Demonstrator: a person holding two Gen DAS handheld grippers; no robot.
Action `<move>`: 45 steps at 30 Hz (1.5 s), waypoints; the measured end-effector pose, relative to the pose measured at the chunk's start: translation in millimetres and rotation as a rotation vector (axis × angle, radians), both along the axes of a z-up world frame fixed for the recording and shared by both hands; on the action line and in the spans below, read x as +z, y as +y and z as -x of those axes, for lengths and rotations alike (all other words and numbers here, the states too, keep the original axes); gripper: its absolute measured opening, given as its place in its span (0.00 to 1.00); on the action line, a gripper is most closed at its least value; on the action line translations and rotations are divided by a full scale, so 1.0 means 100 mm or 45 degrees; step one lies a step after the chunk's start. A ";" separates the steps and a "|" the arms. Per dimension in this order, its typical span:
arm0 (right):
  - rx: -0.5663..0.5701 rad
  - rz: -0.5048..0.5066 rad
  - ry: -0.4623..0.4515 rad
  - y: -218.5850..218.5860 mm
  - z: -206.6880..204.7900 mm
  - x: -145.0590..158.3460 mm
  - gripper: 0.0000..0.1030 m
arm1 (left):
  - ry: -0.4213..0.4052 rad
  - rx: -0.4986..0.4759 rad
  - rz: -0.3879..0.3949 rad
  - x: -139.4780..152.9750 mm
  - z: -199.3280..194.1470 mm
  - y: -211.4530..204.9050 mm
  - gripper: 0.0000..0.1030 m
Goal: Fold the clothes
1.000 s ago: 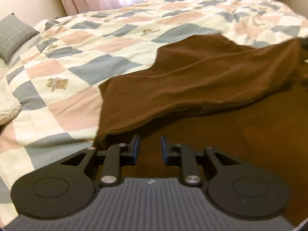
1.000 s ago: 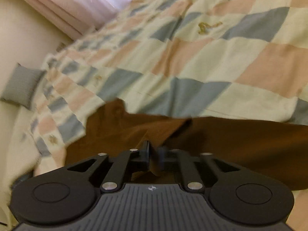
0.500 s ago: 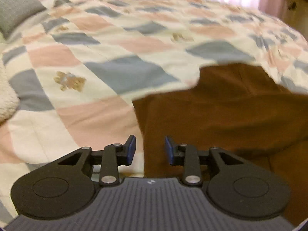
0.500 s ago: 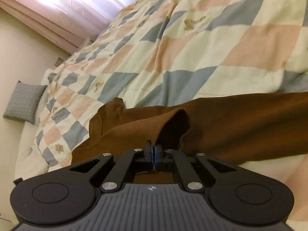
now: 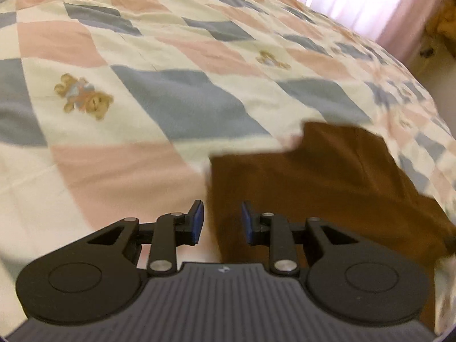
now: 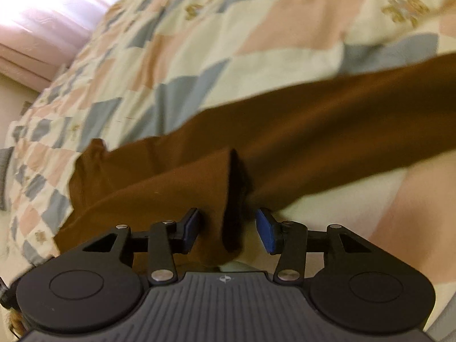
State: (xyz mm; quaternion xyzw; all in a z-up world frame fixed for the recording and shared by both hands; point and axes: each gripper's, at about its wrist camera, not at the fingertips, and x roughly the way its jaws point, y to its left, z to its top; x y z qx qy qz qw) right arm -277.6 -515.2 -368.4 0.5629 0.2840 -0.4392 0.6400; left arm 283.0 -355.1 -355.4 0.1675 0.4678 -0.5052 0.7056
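Observation:
A brown garment lies spread on the checked quilt, filling the lower right of the left wrist view. My left gripper is open, hovering over the garment's left edge with nothing between its blue pads. In the right wrist view the same brown garment stretches across the middle, with a raised fold or cuff standing up between the fingers. My right gripper is open around that fold, its pads apart from the cloth.
The quilt has pink, grey-blue and cream squares with teddy bear prints. Pink curtains and a bright window lie beyond the bed's far edge. A wall and curtain base show at the upper left of the right wrist view.
My right gripper was shut on the brown fold and has opened, letting it go. The left gripper stayed open and shifted left toward the garment's edge.

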 end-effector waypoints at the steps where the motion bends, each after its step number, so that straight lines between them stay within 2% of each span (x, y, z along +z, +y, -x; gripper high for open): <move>1: -0.002 -0.004 0.008 0.01 0.00 -0.03 0.45 | 0.025 0.015 -0.002 -0.06 -0.08 -0.08 0.22; 5: 0.008 0.005 0.019 0.01 -0.01 -0.08 0.45 | 0.270 0.039 0.005 -0.33 -0.35 -0.27 0.25; 6: 0.018 0.013 0.023 0.00 -0.02 -0.08 0.37 | 0.295 0.047 0.010 -0.38 -0.39 -0.30 0.25; 7: 0.030 0.022 0.026 0.00 -0.02 -0.08 0.20 | 0.315 0.053 0.026 -0.39 -0.42 -0.31 0.23; 8: 0.034 0.026 0.033 0.01 -0.02 -0.06 0.15 | 0.331 0.055 0.044 -0.40 -0.44 -0.32 0.08; 9: 0.037 0.029 0.039 0.01 -0.03 -0.05 0.13 | 0.324 0.033 0.082 -0.36 -0.44 -0.32 0.01; 12: 0.039 0.043 0.037 0.06 0.00 0.02 0.07 | 0.189 -0.133 0.182 -0.15 -0.33 -0.36 0.01; 13: 0.032 0.037 0.037 0.08 0.01 0.03 0.07 | 0.143 -0.179 0.172 -0.13 -0.29 -0.40 0.01; 16: 0.028 0.041 0.029 0.13 0.04 0.10 0.02 | -0.003 -0.305 0.052 -0.23 -0.19 -0.54 0.02; 17: 0.030 0.046 0.024 0.14 0.05 0.12 0.02 | -0.047 -0.341 0.016 -0.26 -0.16 -0.58 0.07; 19: 0.035 0.056 0.015 0.16 0.06 0.17 0.01 | -0.074 -0.347 -0.004 -0.32 -0.17 -0.60 0.14; 20: 0.038 0.061 0.010 0.17 0.07 0.20 0.01 | -0.049 -0.325 0.013 -0.33 -0.21 -0.58 0.15; 23: 0.045 0.077 -0.004 0.20 0.08 0.28 0.02 | 0.107 -0.227 0.073 -0.36 -0.39 -0.51 0.20; 24: 0.042 0.077 0.003 0.20 0.09 0.26 0.08 | 0.156 -0.200 0.089 -0.37 -0.44 -0.49 0.20; 25: 0.037 0.076 0.013 0.19 0.10 0.23 0.22 | 0.204 -0.174 0.103 -0.39 -0.48 -0.47 0.20; 26: 0.033 0.076 0.023 0.18 0.11 0.20 0.27 | 0.251 -0.156 0.104 -0.41 -0.51 -0.45 0.20; 27: 0.025 0.079 0.015 0.16 0.11 0.17 0.40 | 0.295 -0.138 0.105 -0.43 -0.54 -0.44 0.20; 30: -0.009 0.066 -0.015 0.10 0.12 0.10 0.41 | 0.362 -0.074 0.119 -0.41 -0.63 -0.39 0.20; 31: -0.012 0.058 0.007 0.10 0.11 0.10 0.40 | 0.373 -0.056 0.126 -0.39 -0.66 -0.37 0.20; 32: -0.010 0.058 0.049 0.12 0.11 0.13 0.40 | 0.362 -0.048 0.125 -0.36 -0.68 -0.36 0.20; 34: 0.014 0.137 0.203 0.19 0.08 0.31 0.40 | 0.339 -0.034 0.122 -0.30 -0.70 -0.34 0.20; 35: 0.084 0.232 0.270 0.23 0.01 0.45 0.40 | 0.320 -0.031 0.122 -0.27 -0.71 -0.32 0.20; 37: 0.280 0.362 0.272 0.27 -0.26 0.66 0.40 | 0.301 -0.039 0.115 -0.21 -0.74 -0.27 0.21; 40: 0.641 0.420 0.091 0.21 -1.00 0.71 0.40 | 0.313 -0.040 0.100 -0.20 -0.80 -0.26 0.26; 43: 0.956 0.436 -0.077 0.16 -1.92 0.56 0.39 | 0.328 -0.051 0.090 -0.21 -0.85 -0.34 0.26; 45: 1.128 0.440 -0.159 0.16 -2.51 0.42 0.39 | 0.377 -0.100 0.083 -0.22 -0.91 -0.46 0.26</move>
